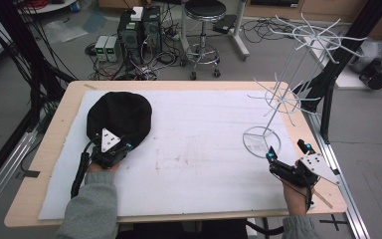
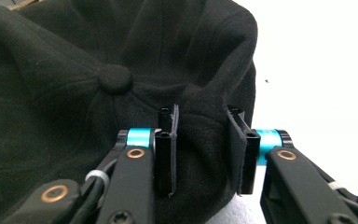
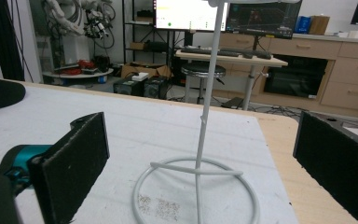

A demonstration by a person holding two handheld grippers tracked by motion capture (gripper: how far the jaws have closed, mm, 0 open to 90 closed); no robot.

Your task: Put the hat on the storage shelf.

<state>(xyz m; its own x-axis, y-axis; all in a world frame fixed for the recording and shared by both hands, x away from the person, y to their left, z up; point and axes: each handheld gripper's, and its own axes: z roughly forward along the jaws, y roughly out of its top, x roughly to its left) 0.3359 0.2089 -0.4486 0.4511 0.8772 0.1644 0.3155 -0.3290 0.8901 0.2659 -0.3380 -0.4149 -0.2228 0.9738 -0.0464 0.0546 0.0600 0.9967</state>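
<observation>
My left tongs (image 2: 199,140) pinch a fold of the soft, light black cap (image 1: 119,117) near the table's (image 1: 64,130) far left corner, so it will sag; my right tongs (image 3: 200,163) gape before the wire stand (image 1: 271,104).

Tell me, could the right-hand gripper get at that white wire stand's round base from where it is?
Probably yes. The right gripper sits just beside the white wire stand, jaws wide open, with bare white mat between.
</observation>
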